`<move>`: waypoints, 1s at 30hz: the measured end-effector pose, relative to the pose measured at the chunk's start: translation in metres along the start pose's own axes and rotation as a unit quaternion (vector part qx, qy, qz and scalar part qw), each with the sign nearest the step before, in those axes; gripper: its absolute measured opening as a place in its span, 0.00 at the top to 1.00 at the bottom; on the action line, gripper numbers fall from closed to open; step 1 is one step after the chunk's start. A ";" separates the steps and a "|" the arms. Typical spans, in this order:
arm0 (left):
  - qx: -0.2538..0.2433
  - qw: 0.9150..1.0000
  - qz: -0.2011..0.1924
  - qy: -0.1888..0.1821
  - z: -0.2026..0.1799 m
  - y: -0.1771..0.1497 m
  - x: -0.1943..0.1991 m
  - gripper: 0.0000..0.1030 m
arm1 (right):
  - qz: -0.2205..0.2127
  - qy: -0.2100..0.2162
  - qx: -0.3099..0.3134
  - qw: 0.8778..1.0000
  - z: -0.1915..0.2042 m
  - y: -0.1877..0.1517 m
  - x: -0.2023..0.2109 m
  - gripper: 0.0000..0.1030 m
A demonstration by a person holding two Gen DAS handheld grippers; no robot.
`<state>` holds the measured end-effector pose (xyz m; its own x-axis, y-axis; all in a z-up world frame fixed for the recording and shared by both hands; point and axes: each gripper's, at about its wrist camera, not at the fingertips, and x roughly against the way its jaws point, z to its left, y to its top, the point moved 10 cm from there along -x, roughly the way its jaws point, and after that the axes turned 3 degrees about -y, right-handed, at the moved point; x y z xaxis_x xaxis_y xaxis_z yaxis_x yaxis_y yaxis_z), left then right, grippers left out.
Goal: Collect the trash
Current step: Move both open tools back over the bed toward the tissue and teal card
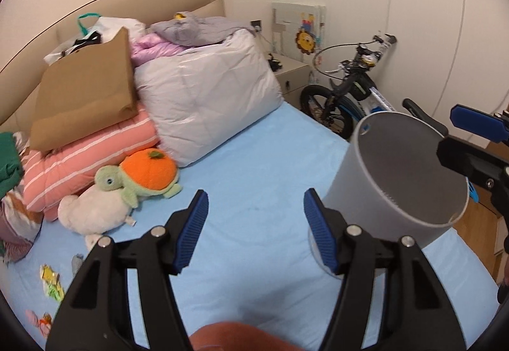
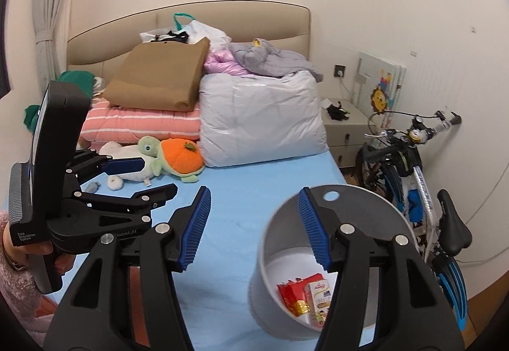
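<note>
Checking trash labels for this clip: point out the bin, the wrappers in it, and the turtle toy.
bin (image 2: 366, 195): right wrist view, inner back wall.
wrappers (image 2: 291, 295): right wrist view, red packet.
turtle toy (image 1: 149, 171): left wrist view, orange shell.

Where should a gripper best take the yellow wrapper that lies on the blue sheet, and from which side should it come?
Probably from straight above, pinching the raised crumpled middle of the yellow wrapper. It lies flat on the blue sheet, so a sideways approach would find no edge to hold. The left gripper is open, empty and nearer.
</note>
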<state>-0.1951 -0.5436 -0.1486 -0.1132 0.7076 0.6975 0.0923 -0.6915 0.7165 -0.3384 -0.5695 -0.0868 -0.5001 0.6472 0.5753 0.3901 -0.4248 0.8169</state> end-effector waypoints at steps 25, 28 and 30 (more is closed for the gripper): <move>0.304 0.889 0.046 0.339 0.350 -0.274 0.202 0.34 | 0.013 0.336 0.171 0.926 0.437 -0.020 -0.034 0.41; 0.326 0.873 0.056 0.359 0.374 -0.311 0.213 0.34 | 0.023 0.356 0.188 0.915 0.479 -0.037 -0.039 0.41; 0.339 0.866 0.064 0.364 0.387 -0.333 0.214 0.34 | 0.035 0.367 0.197 0.908 0.506 -0.051 -0.044 0.41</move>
<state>0.1331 -0.1059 -0.2328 -0.6295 0.1833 0.7551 0.6805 -0.3391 0.6496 0.0545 -0.2562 -0.1744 -0.7879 -0.0302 0.6151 0.6148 -0.0949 0.7829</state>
